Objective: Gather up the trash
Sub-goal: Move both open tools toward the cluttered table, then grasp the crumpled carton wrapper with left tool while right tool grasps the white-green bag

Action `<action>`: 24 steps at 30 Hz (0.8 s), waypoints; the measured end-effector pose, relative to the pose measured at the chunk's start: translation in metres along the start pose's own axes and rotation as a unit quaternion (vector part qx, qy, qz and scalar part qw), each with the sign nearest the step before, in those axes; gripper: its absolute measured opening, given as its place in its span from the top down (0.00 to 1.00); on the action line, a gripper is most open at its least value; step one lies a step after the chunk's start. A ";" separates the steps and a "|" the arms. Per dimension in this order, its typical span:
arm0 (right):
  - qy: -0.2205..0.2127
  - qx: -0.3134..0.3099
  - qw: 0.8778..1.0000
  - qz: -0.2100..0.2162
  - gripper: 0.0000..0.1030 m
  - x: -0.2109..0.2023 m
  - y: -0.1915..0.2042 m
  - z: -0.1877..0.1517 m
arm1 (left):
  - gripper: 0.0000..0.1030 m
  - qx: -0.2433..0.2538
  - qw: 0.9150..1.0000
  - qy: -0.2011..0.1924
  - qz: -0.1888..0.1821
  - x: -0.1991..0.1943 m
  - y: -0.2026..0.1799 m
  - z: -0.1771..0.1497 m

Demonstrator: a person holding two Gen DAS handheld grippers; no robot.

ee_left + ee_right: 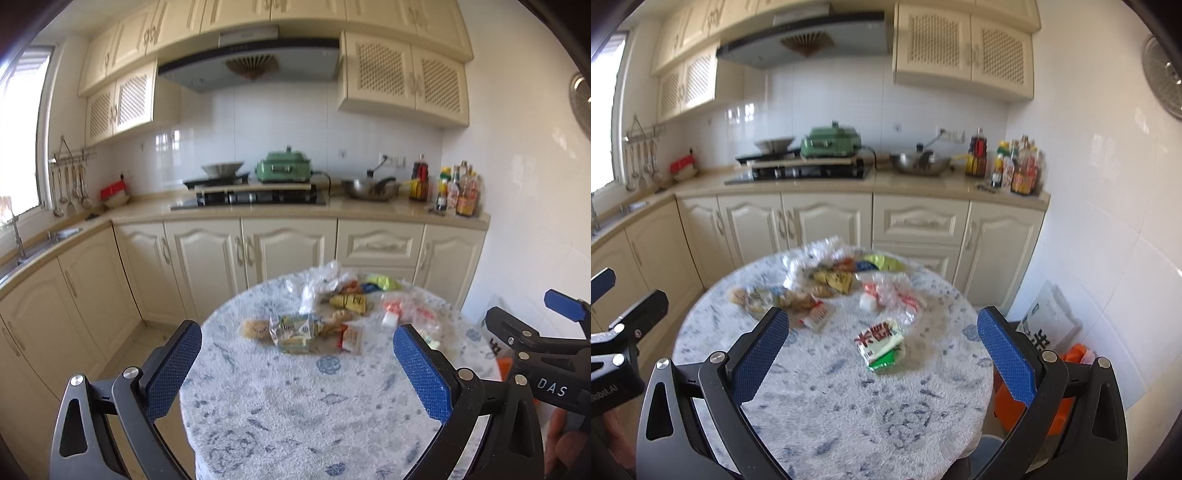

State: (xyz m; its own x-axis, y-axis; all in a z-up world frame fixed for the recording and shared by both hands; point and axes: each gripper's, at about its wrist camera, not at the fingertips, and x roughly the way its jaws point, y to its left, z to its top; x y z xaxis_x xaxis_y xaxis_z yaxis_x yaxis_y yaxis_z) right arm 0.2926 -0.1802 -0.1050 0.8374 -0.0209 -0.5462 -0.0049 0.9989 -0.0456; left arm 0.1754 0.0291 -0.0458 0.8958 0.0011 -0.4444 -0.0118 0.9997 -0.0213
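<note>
Collection looks barely begun, if at all: the round table with the white-and-blue patterned fleece cover carries all of its litter, and neither tool holds anything. The left gripper hangs above the near edge of the table with its blue-padded jaws spread wide and empty; the right gripper is likewise spread wide with nothing between its pads. Closest to the right gripper lies a white, red and green printed snack packet, on its own in the middle of the table. Farther back sits a loose cluster: a crumpled clear-and-green wrapper with a tan biscuit pack, a small red-and-white sachet, a yellow printed pouch, a clear crinkled plastic bag, a yellow-green and blue foil bag at the far rim, and a clear bag with red-orange print beside a small white cube. An orange bin-like container stands on the floor just past the table's right edge, partly hidden by the right gripper; it is probably the destination, though its contents cannot be seen. Judging by this, every piece remains to be picked up, and the lone packet seems the easiest first target.
</note>
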 end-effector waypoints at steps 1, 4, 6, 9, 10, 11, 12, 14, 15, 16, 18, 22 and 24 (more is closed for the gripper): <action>0.011 -0.002 1.000 0.001 0.00 0.011 0.000 -0.003 | 0.01 0.000 1.000 0.010 -0.001 0.010 0.001 0.000; 0.040 -0.005 0.999 0.000 0.00 0.037 -0.001 -0.013 | 0.01 -0.001 0.999 0.034 -0.004 0.032 0.001 0.007; 0.068 -0.003 0.998 0.002 0.00 0.060 -0.003 -0.022 | 0.01 -0.003 0.999 0.052 -0.007 0.050 0.003 0.006; 0.096 -0.001 0.995 0.004 0.00 0.087 -0.005 -0.030 | 0.01 -0.002 0.997 0.076 -0.009 0.079 0.004 0.004; 0.103 -0.001 0.995 0.004 0.00 0.096 -0.005 -0.033 | 0.01 -0.002 0.997 0.081 -0.009 0.087 0.004 0.003; 0.113 -0.001 0.994 0.005 0.00 0.106 -0.006 -0.035 | 0.01 -0.003 0.996 0.089 -0.010 0.097 0.006 0.004; 0.119 0.000 0.993 0.006 0.00 0.113 -0.006 -0.037 | 0.01 -0.004 0.996 0.092 -0.010 0.102 0.006 0.003; 0.136 0.001 0.991 0.006 0.01 0.132 -0.006 -0.042 | 0.01 -0.006 0.995 0.100 -0.009 0.118 0.007 0.003; 0.143 0.001 0.990 0.008 0.01 0.140 -0.006 -0.044 | 0.01 -0.006 0.995 0.103 -0.007 0.128 0.007 0.003; 0.150 0.002 0.989 0.008 0.01 0.147 -0.006 -0.045 | 0.01 -0.007 0.994 0.107 -0.005 0.135 0.008 0.004; 0.162 -0.001 0.987 0.009 0.01 0.164 -0.004 -0.047 | 0.01 -0.012 0.993 0.113 0.000 0.151 0.013 0.005; 0.185 -0.005 0.983 0.007 0.01 0.195 -0.003 -0.053 | 0.01 -0.021 0.992 0.123 0.011 0.178 0.022 0.007; 0.198 -0.009 0.980 0.010 0.04 0.210 -0.002 -0.057 | 0.01 -0.022 0.992 0.127 0.018 0.195 0.023 0.009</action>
State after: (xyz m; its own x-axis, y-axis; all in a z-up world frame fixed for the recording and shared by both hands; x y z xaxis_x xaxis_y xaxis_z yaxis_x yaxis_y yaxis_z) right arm 0.4373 -0.1891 -0.2669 0.5597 -0.0194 -0.8284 -0.0307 0.9986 -0.0441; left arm 0.3539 0.0524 -0.1253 0.7538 0.0243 -0.6567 -0.0656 0.9971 -0.0384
